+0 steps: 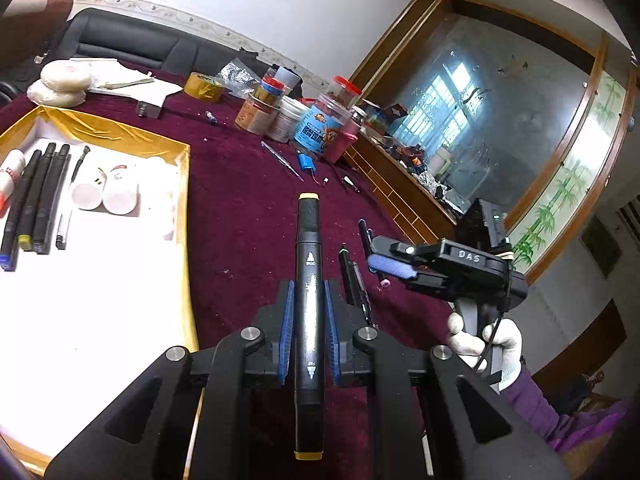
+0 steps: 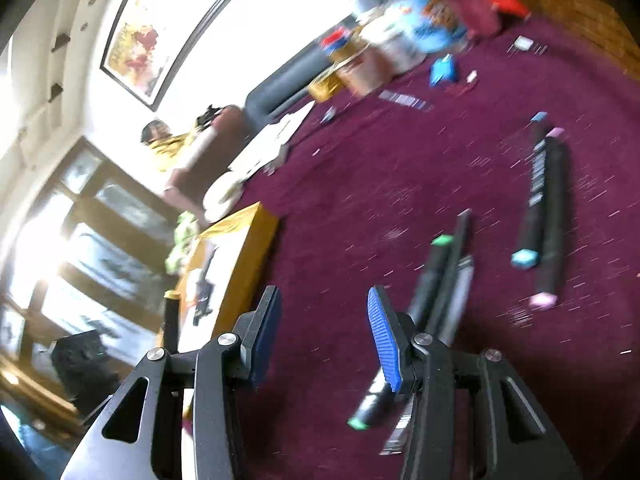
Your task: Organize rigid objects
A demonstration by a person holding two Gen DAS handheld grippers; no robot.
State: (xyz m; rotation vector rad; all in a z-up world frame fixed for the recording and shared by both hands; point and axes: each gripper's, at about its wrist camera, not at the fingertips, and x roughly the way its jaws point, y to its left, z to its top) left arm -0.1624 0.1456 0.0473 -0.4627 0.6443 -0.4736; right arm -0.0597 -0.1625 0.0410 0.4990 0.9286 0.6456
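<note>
Cloth (image 1: pixel 248 216) bare beside tray rim (image 1: pixel 185 216)

Two downward wrist views sharing maroon tabletop (image 1: pixel 240 208)

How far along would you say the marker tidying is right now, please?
Done: several markers lie in the gold-edged box. In hand: the left gripper grips a yellow-capped marker. Left: green, blue and pink markers on the cloth; right gripper empty.

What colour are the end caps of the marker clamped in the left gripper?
Yellow, clearest in the left wrist view: marker, left gripper.
</note>
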